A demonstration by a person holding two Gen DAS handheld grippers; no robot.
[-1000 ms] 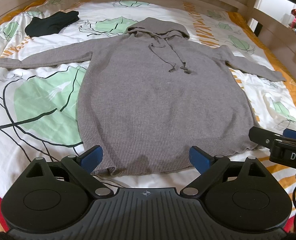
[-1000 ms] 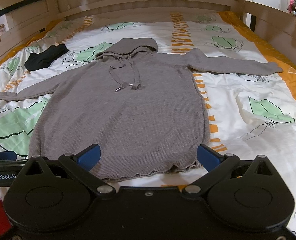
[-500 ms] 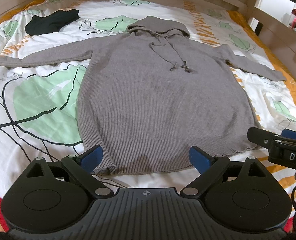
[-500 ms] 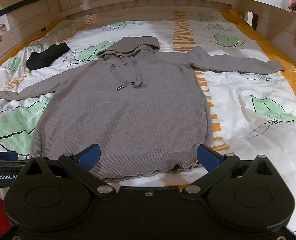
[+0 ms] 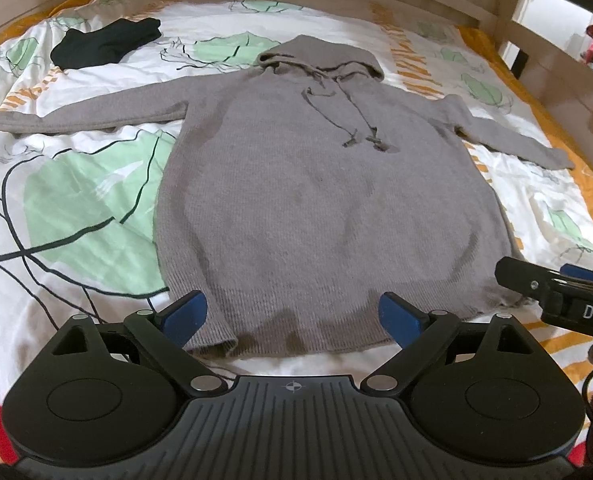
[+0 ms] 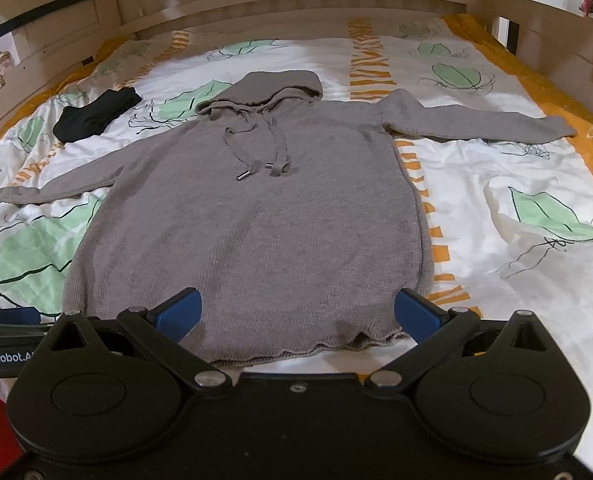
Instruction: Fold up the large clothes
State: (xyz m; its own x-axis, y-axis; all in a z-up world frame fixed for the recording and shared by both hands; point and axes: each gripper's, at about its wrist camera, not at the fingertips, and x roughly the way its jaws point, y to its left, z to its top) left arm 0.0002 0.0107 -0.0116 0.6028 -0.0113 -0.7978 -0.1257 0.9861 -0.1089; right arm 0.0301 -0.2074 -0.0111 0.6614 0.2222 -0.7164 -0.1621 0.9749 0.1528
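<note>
The left tongs (image 5: 292, 316) hang wide open over the near edge of the bed (image 5: 76, 216), holding nothing; the blue pads stand just above the hem of the hoodie (image 5: 320, 208), apart from the cloth. The right tongs (image 6: 296, 312) are spread just as wide and empty over the same hem, nearer its right corner. The grey hoodie lies flat, front up, along the middle of the bed, hem at the near edge, both sleeves stretched out toward the side edges, drawstrings (image 6: 256, 152) on the chest, hood toward the headboard (image 6: 296, 4). A black folded garment (image 5: 106, 42) sits near the far left corner, well apart.
</note>
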